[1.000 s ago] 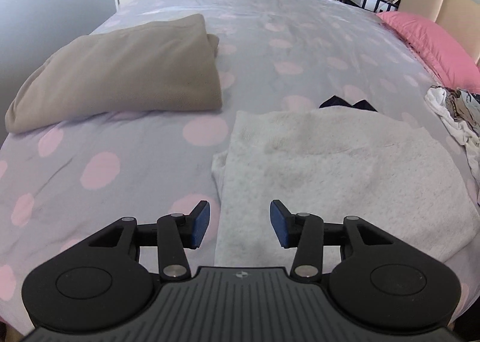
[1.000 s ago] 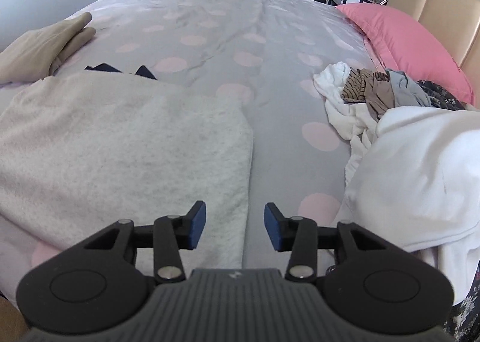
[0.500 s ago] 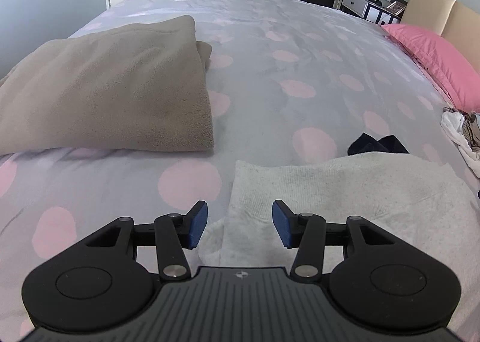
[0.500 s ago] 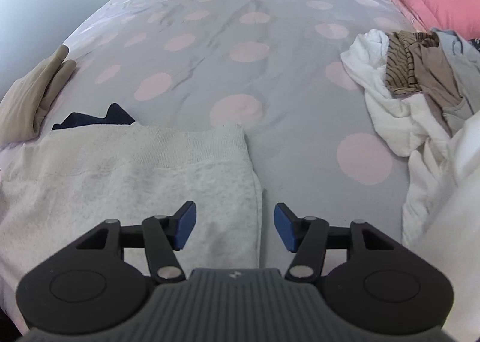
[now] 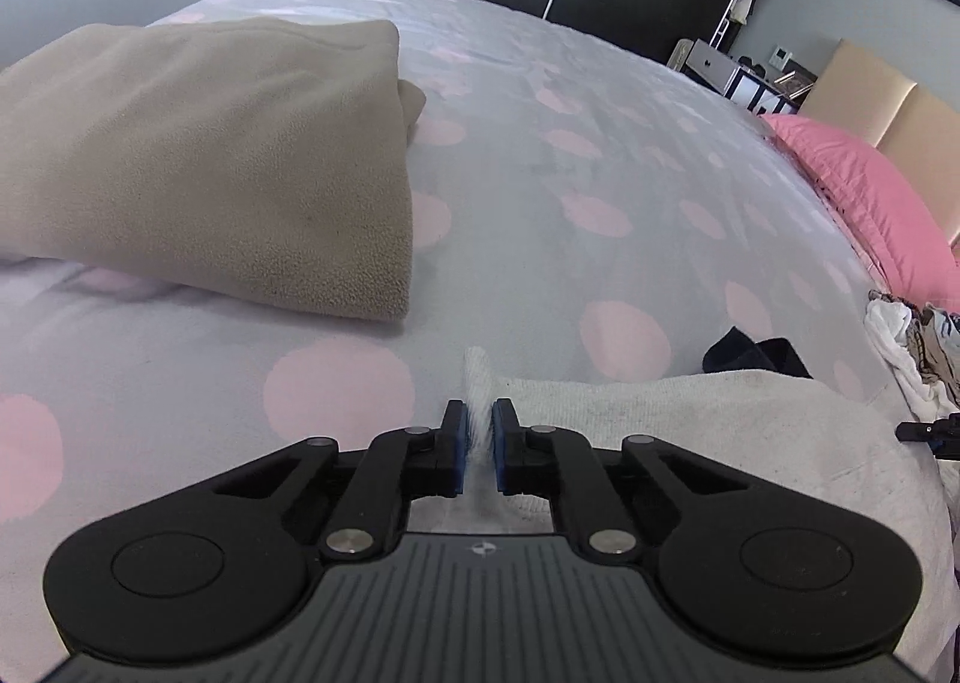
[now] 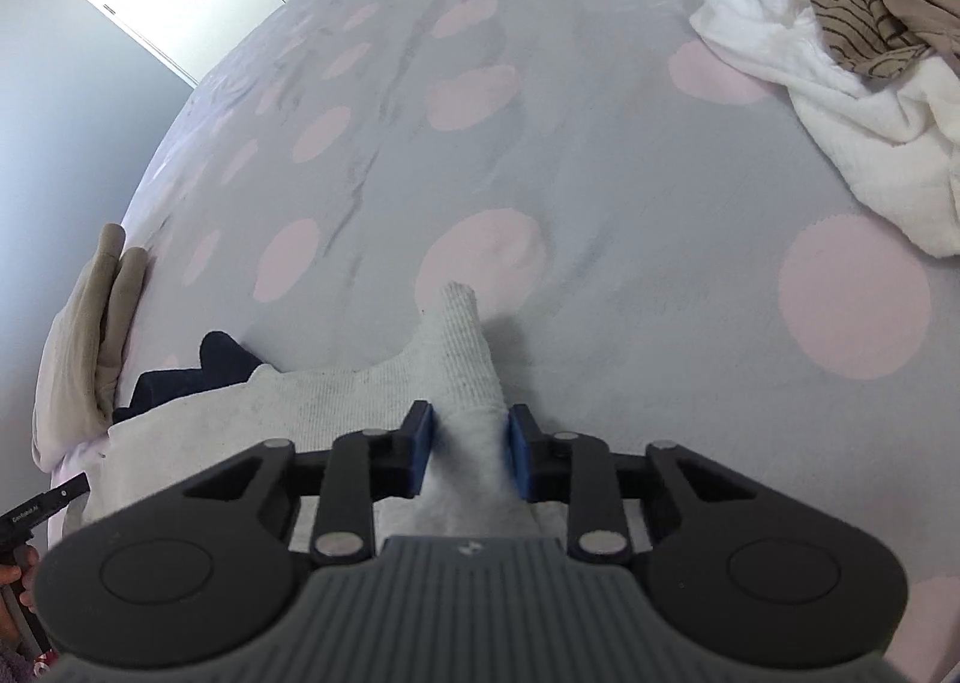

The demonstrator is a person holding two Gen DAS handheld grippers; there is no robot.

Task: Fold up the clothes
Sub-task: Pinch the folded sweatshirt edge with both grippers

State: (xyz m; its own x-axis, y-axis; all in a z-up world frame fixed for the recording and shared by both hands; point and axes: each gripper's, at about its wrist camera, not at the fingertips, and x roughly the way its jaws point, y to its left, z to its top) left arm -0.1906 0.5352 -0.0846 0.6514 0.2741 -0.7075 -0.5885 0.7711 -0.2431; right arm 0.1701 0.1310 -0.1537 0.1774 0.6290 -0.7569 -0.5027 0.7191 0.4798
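A light grey knit garment (image 5: 690, 431) lies flat on the bed, its far edge running across both views. My left gripper (image 5: 477, 446) is shut on the garment's far left corner, a tuft of cloth poking up between the blue pads. My right gripper (image 6: 469, 446) is shut on the garment (image 6: 312, 407) at its far right corner, where a bunched fold sticks out past the fingers. A dark navy item (image 5: 753, 353) peeks out from under the far edge, the same navy item (image 6: 198, 371) showing in the right wrist view.
A folded beige fleece (image 5: 198, 161) lies at the left on the grey duvet with pink dots (image 5: 600, 155). A pile of white, striped and brown clothes (image 6: 840, 41) sits at the right. Pink pillow (image 5: 864, 203) and headboard stand far right. Dark wardrobes are behind.
Both grippers have moved forward and down to the garment's far corners and have shut on them; before, both stood open above the cloth.
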